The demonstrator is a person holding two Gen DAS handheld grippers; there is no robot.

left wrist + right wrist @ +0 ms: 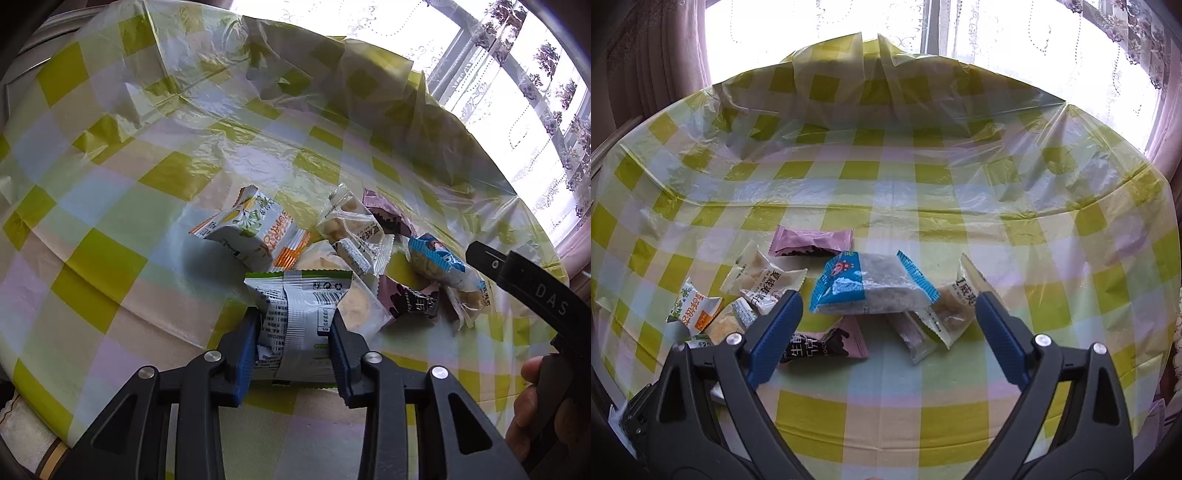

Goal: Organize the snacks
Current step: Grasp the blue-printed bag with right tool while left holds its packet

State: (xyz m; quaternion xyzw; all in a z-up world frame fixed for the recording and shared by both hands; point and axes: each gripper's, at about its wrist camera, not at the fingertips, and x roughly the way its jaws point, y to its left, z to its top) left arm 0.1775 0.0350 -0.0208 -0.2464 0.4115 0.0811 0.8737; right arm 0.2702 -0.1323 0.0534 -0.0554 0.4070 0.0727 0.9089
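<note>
My left gripper (293,325) is shut on a green-edged white snack packet (299,314), printed back side up, at the near edge of the snack pile. Beyond it lie an orange-and-white packet (255,232), a clear cracker packet (354,229), a blue-edged packet (439,262) and a pink-and-brown packet (410,299). My right gripper (886,306) is open and empty, its jaws wide apart over the blue-edged packet (871,288). Near it lie pink packets (812,240) (827,343), clear cracker packets (764,280) (956,306) and the orange-and-white packet (694,306).
The round table wears a yellow-green checked cloth under crinkled clear plastic (886,177), which bunches up at the far edge. A window with lace curtains (517,74) is behind. The right gripper's body and the hand holding it (535,295) show at the left view's right edge.
</note>
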